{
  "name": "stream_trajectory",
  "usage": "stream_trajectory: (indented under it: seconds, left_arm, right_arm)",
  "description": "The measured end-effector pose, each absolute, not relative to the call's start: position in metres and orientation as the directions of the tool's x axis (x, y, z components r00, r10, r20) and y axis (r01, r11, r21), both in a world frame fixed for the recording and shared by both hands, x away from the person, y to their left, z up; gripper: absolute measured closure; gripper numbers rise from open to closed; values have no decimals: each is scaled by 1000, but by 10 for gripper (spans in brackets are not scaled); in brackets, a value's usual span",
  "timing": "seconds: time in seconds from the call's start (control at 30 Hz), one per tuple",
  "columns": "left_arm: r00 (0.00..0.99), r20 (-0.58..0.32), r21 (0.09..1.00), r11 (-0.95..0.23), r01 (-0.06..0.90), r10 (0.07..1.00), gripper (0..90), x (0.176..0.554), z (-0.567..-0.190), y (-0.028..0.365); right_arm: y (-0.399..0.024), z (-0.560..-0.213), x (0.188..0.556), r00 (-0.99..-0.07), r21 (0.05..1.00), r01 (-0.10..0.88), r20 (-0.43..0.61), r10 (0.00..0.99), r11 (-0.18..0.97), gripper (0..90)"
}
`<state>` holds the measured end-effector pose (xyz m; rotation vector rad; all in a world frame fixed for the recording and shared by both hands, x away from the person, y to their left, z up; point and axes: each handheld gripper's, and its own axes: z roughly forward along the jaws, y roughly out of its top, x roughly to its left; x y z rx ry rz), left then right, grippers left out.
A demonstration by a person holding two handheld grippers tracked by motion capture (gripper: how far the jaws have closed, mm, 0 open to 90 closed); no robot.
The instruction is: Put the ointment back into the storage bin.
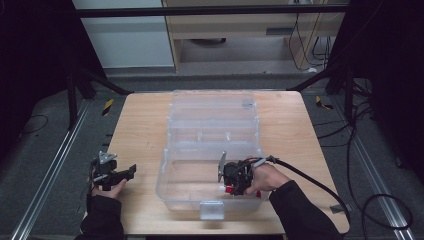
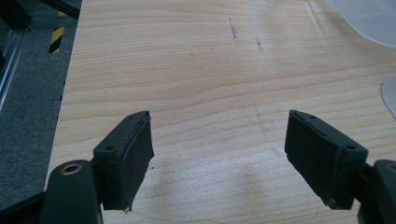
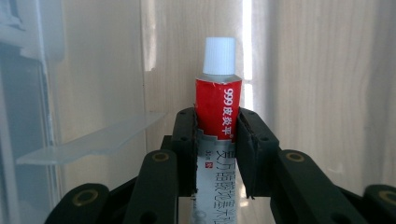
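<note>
In the right gripper view the lower end of the red-and-silver ointment tube with a white screw cap (image 3: 218, 116) is cut off by the bottom edge of the frame, and its flanks are covered by the two black jaws of the right gripper (image 3: 217, 140), which are clamped on it from both sides; the printed characters on the silver part are only partly legible. In the high view that tube (image 1: 228, 189) is reduced to a small red and white speck in the lower centre of the frame, mostly hidden under the right gripper (image 1: 235, 186) and the person's hand, low inside the clear, glossy plastic storage box with a hinged lid (image 1: 176, 172). The box's transparent walls are hard to trace against the pale, matt wood-grain table top (image 1: 140, 125); its open lid reaches toward the upper centre, and a frosted latch sits at its near rim. A translucent shelf-like ledge shows at the left of the right gripper view. At the lower left of the high view the left gripper (image 1: 131, 171) lies over the table, well apart from the box; in its own view the left gripper (image 2: 219, 154) has its rubbery, flat-faced pads spread wide with bare wood between them, holding nothing
</note>
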<state>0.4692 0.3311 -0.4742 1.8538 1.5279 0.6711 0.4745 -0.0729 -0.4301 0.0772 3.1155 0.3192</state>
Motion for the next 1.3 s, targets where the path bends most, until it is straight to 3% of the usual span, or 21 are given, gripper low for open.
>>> stream_trajectory:
  seconds: [0.53,0.83,0.93,1.13,1.3]
  left_arm:
    - [198,-11,744,-124,657,980,231,469,-474,331]
    - [199,-12,743,-124,657,980,230,469,-475,331]
    - [199,-13,743,-124,657,980,230,469,-475,331]
    - [200,-14,744,-123,657,980,229,469,-474,331]
    - [203,-17,741,-124,660,979,237,469,-474,331]
  right_arm:
    - [-68,-446,473,-998,158,58,19,56,986,705]
    - [-73,-440,472,-997,181,74,5,74,981,696]
    - [-79,-433,473,-996,224,85,-7,89,971,673]
    - [-97,-410,473,-976,359,193,-28,217,913,640]
    - [-119,-390,469,-940,514,275,-33,339,812,528]
